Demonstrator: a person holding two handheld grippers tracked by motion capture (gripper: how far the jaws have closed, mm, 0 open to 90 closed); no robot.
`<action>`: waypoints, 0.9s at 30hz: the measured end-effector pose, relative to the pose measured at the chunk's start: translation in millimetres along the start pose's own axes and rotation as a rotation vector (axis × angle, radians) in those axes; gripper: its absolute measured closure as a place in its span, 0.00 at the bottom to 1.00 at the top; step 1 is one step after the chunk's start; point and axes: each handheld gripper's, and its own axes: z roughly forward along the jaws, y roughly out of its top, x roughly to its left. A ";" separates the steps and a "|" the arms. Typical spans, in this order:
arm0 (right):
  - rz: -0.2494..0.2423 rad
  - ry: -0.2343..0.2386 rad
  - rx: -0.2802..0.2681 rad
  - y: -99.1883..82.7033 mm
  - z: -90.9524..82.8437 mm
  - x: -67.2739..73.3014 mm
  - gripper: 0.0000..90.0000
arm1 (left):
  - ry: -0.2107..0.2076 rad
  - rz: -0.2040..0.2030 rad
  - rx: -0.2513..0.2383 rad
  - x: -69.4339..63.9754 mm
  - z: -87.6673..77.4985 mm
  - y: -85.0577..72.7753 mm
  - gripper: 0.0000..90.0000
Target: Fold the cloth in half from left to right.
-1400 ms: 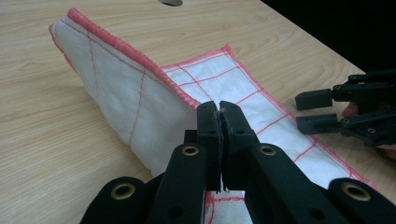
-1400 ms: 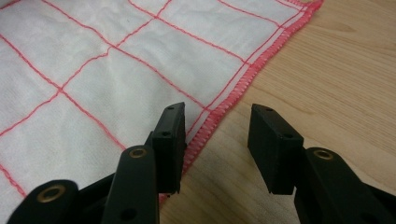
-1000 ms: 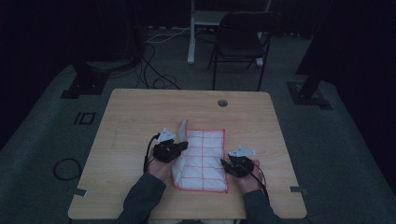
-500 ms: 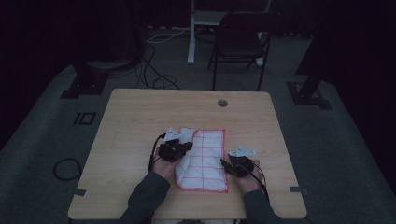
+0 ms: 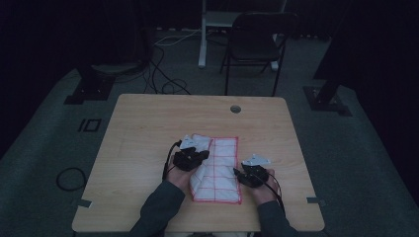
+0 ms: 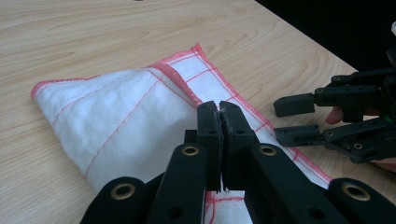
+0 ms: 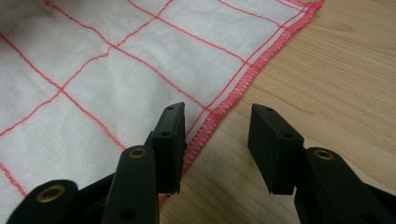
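A white cloth [image 5: 223, 165] with a red grid and red hem lies on the wooden table [image 5: 148, 128]. Its left part is folded over towards the right into a puffy flap [image 6: 112, 112]. My left gripper [image 5: 201, 157] is over that flap, and its jaws [image 6: 219, 112] are shut on a thin bit of the cloth's edge. My right gripper [image 5: 239, 174] rests at the cloth's right hem, open. In the right gripper view, one finger [image 7: 170, 135] sits over the red hem [image 7: 243, 77] and the other over bare wood. In the left gripper view the right gripper [image 6: 285, 119] stands open beside the cloth.
A round cable hole [image 5: 235, 108] is in the table's far side. A dark chair [image 5: 257, 44] and a white post [image 5: 202, 34] stand behind the table, with cables [image 5: 168, 84] on the floor. Bare wood lies to the left of and beyond the cloth.
My left gripper has moved right and a little nearer, drawing the cloth's raised left flap over onto the rest. The right gripper has stayed put.
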 end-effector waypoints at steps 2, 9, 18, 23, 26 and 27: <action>0.000 0.000 0.000 0.0 0.0 0.1 0.63 | -0.001 0.000 -0.001 -0.8 1.2 0.8 0.98; 0.000 0.001 -0.001 -0.1 0.1 -0.1 0.63 | -0.013 0.006 -0.002 -5.9 6.6 6.0 0.98; 0.000 0.000 -0.002 -0.2 0.1 0.2 0.63 | -0.032 0.019 0.004 -16.1 16.1 10.9 0.98; 0.001 0.003 -0.002 -0.2 0.1 0.3 0.64 | -0.037 0.025 0.011 -20.2 21.9 12.5 0.98; 0.003 0.005 -0.002 -0.3 0.1 0.0 0.64 | -0.043 0.026 0.015 -23.1 26.3 14.6 0.98; 0.003 0.005 -0.002 -0.3 0.1 0.0 0.64 | -0.044 0.024 0.015 -24.7 28.1 15.5 0.98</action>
